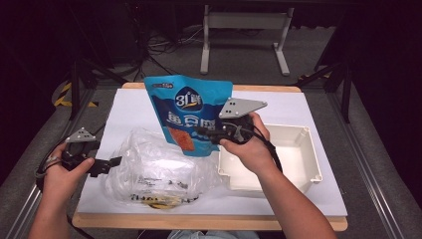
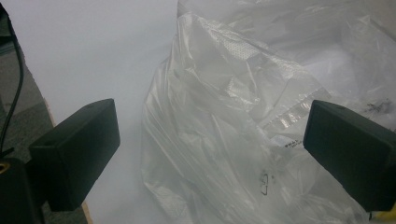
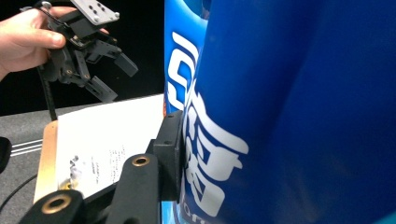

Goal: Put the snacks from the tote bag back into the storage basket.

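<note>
High view: the right gripper (image 1: 211, 135) has its fingers clamped on the blue snack pouch (image 1: 191, 112), held upright above the tabletop (image 1: 308, 107) between the clear plastic bag (image 1: 154, 167) and the white bin (image 1: 311, 154). Left gripper (image 1: 112, 163) fingers wide, empty. Likely next: lower the pouch into the bin

right claw's far jaw hidden by pouch (image 3: 299, 112)

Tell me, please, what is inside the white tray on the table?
The white tray shows a bare white bottom on its right half, with nothing lying there. Its left part is covered by the right gripper, the hand and the blue pouch.
</note>
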`<move>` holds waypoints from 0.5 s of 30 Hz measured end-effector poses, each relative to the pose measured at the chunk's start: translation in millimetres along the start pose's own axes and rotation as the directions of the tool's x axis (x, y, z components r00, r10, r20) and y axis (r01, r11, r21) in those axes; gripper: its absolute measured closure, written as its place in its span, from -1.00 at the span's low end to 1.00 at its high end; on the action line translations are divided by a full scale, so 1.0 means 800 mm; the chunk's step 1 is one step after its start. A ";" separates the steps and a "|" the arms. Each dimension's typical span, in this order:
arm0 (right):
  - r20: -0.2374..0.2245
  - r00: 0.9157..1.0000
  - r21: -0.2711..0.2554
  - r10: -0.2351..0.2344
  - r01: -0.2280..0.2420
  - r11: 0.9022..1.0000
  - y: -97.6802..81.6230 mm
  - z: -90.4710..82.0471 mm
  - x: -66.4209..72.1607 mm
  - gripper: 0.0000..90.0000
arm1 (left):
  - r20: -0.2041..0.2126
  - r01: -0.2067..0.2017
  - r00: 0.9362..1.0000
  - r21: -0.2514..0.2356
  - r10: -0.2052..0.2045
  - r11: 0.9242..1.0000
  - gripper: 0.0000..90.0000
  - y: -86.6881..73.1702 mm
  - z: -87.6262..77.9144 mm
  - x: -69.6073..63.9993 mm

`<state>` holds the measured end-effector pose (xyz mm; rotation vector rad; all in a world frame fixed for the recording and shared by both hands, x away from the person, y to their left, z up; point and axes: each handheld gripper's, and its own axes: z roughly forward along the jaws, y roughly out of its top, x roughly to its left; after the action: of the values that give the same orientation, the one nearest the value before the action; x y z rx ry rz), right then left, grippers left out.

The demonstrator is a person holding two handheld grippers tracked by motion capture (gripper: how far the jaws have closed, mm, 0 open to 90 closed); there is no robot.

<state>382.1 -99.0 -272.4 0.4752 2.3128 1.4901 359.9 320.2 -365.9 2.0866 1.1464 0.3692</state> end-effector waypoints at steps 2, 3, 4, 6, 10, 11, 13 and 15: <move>0.009 1.000 -0.002 0.004 -0.004 1.000 -0.002 -0.007 -0.004 0.33 | 0.000 0.001 1.000 0.001 -0.001 1.000 -0.90 0.000 0.000 0.000; 0.013 1.000 -0.001 0.004 -0.004 1.000 -0.003 -0.010 -0.006 0.33 | -0.001 0.000 1.000 0.002 0.000 1.000 -0.90 0.000 0.001 0.000; 0.015 1.000 0.001 0.007 -0.007 1.000 -0.004 -0.013 -0.008 0.33 | 0.001 0.000 1.000 0.003 0.000 1.000 -0.90 0.000 0.001 0.000; 0.022 1.000 0.004 0.004 -0.004 1.000 -0.006 -0.021 -0.012 0.33 | 0.001 0.003 1.000 -0.001 -0.003 1.000 -0.90 0.000 0.001 -0.002; 0.037 0.999 0.005 0.006 -0.006 1.000 -0.011 -0.032 -0.017 0.32 | -0.002 -0.002 1.000 0.004 0.002 1.000 -0.90 0.000 0.003 -0.002; 0.042 0.999 0.007 0.002 -0.002 1.000 -0.013 -0.035 -0.018 0.32 | -0.002 -0.001 1.000 0.005 0.001 1.000 -0.90 0.000 0.003 -0.002; 0.049 0.999 0.009 0.002 -0.003 1.000 -0.016 -0.039 -0.020 0.32 | -0.002 -0.007 1.000 0.008 0.007 1.000 -0.90 0.001 0.003 -0.002; 0.052 0.999 0.004 0.011 -0.011 1.000 -0.019 -0.045 -0.023 0.32 | -0.002 -0.007 1.000 0.009 0.007 1.000 -0.90 0.001 0.003 -0.003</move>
<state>380.3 -142.1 -270.3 0.5222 2.2781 1.4605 360.2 317.4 -366.7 2.0985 1.1441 0.3700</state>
